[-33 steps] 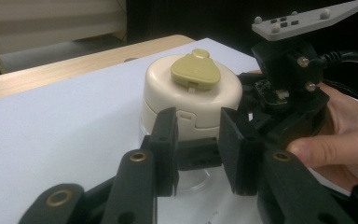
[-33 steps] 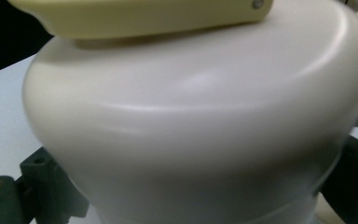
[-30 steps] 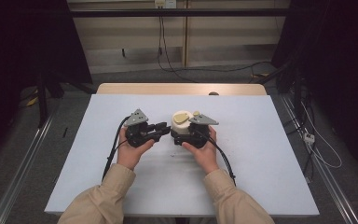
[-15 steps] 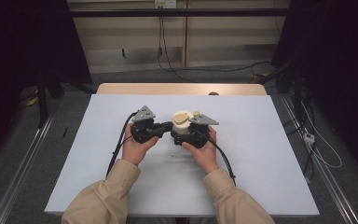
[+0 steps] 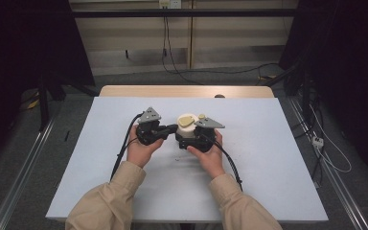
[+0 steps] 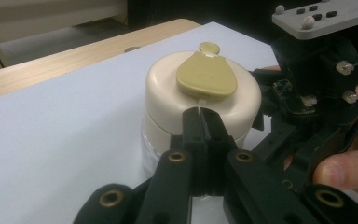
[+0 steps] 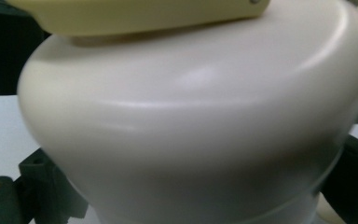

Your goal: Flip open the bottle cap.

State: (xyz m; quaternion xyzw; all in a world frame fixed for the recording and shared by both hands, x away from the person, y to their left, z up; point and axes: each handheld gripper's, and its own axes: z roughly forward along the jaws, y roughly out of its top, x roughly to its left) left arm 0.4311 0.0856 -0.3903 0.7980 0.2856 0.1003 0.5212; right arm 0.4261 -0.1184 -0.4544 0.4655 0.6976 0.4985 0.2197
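Container: a cream jar with a rounded cream lid stands upright on the worktop, near its middle, between the two grippers
Lid top: an olive-tan teardrop flap lies flat on the lid, with a small round tab at its narrow end; below the lid the body looks clear
Left gripper: held in the person's left hand, pointing sideways at the jar; in the left gripper view its two black jaws are pressed together with no gap, their tips at the near edge of the lid, holding nothing
Right gripper: held in the right hand, set close against the jar's near right side; in the right gripper view the jar fills the frame right up at the camera, with dark gripper parts on both sides low down, so the jaws seem to sit around the jar, but whether they clamp it I cannot tell
Grey plates: a three-cornered plate tops each gripper, the left one beside the jar, the right one partly over it
Cables: a black cable trails from the left gripper toward the near edge, another from the right
Sleeves: tan sleeves come in from the bottom of the high view
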